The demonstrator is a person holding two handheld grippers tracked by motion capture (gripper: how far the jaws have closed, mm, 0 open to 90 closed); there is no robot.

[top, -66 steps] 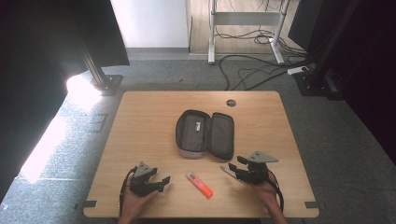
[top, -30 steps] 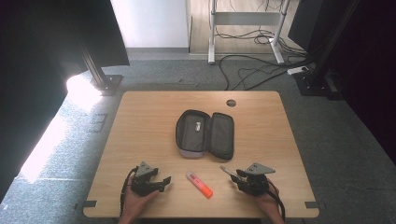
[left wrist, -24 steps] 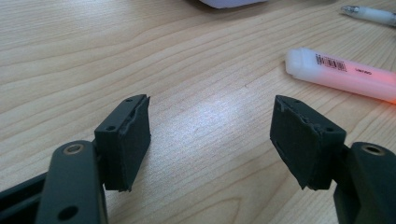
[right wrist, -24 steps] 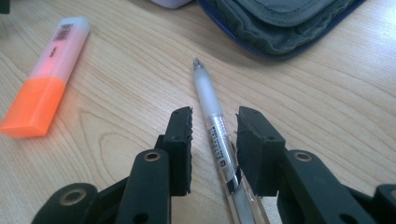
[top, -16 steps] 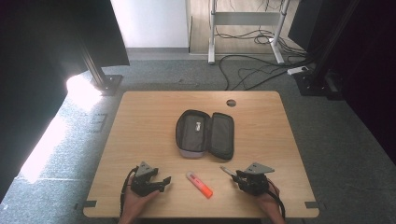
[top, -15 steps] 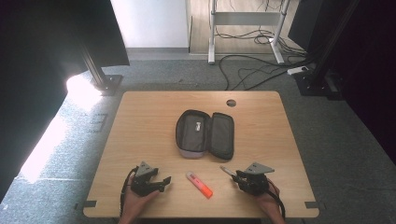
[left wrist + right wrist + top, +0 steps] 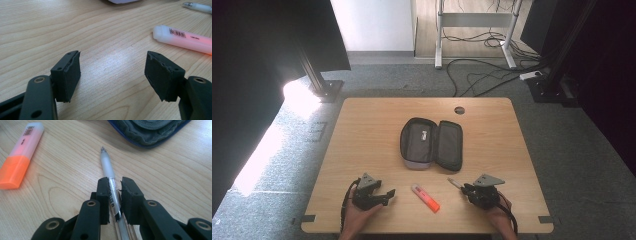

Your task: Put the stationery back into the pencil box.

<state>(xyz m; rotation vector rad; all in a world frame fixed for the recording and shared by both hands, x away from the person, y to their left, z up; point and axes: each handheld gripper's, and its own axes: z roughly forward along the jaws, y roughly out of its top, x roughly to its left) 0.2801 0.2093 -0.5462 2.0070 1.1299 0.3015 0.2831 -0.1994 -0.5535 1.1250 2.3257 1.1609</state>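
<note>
Near table edge: the left gripper is held low over the wood in the left hand. In the left gripper view its fingers are seen spread wide, with nothing but bare wood between them.

At the same edge, further right, the right gripper is held in the right hand. In the right gripper view its fingers have just been closing and are seen drawn in on either side of the pen. The pen's barrel is framed between the two pads; the left pad is seen against the barrel, and a thin gap seems to be left at the right pad, so a firm pinch cannot be confirmed. The pen is laid flat on the table, with its tip pointed away from the gripper toward the case.

Between the two grippers, the highlighter is laid flat on the wood, apart from both; its orange end is turned toward the near edge, its pale end toward the case. It is also seen at the right of the left gripper view and at the upper left of the right gripper view.

Further back, at mid-table, the case is laid open, both halves flat. Beyond it, a round hole is noted near the far edge.
</note>
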